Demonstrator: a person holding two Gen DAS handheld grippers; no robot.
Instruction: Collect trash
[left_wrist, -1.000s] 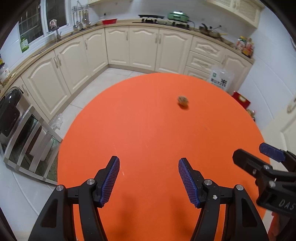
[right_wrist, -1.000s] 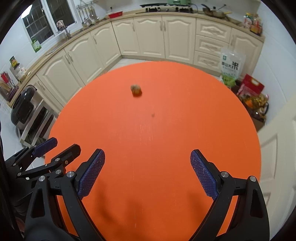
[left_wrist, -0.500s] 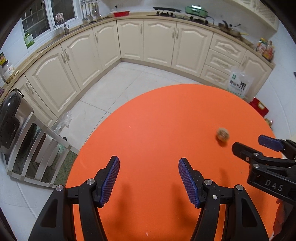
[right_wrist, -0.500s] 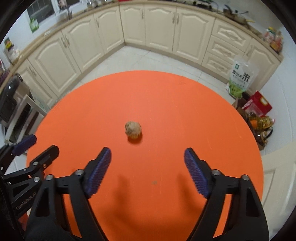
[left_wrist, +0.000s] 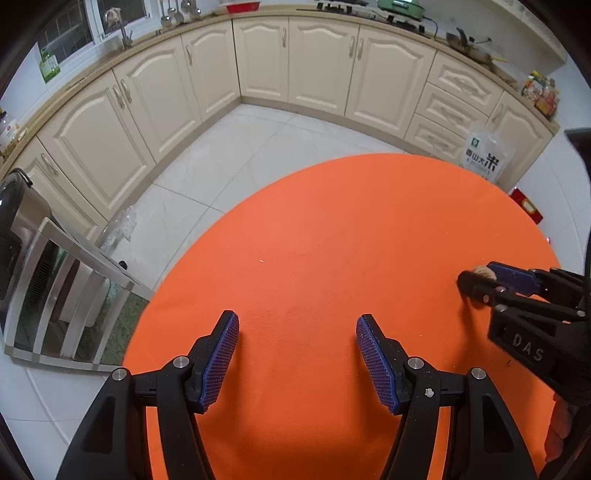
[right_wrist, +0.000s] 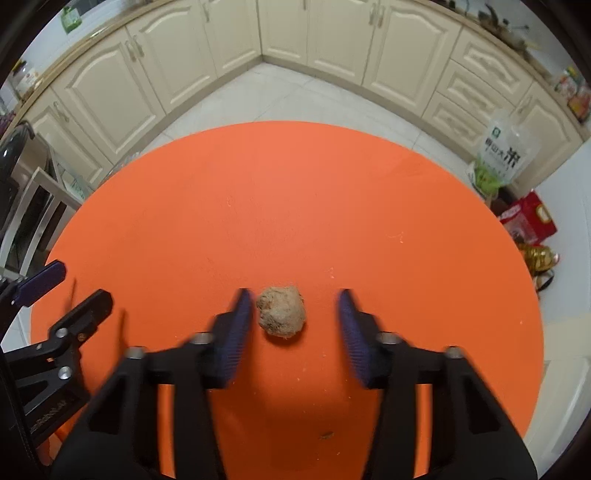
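A small brownish crumpled ball of trash lies on the round orange table. My right gripper is open, its two blue pads on either side of the ball, the left pad nearly touching it. In the left wrist view the ball peeks out between the right gripper's fingers at the far right. My left gripper is open and empty over the table's left part, well to the left of the ball.
A small brown crumb lies on the table near me. Cream kitchen cabinets ring the room. A metal rack stands left of the table. A rice bag and red box sit on the floor at right.
My right gripper has moved forward and down so that the ball now sits between its pads, and the pads have narrowed. My left gripper has swung a little left, still open.
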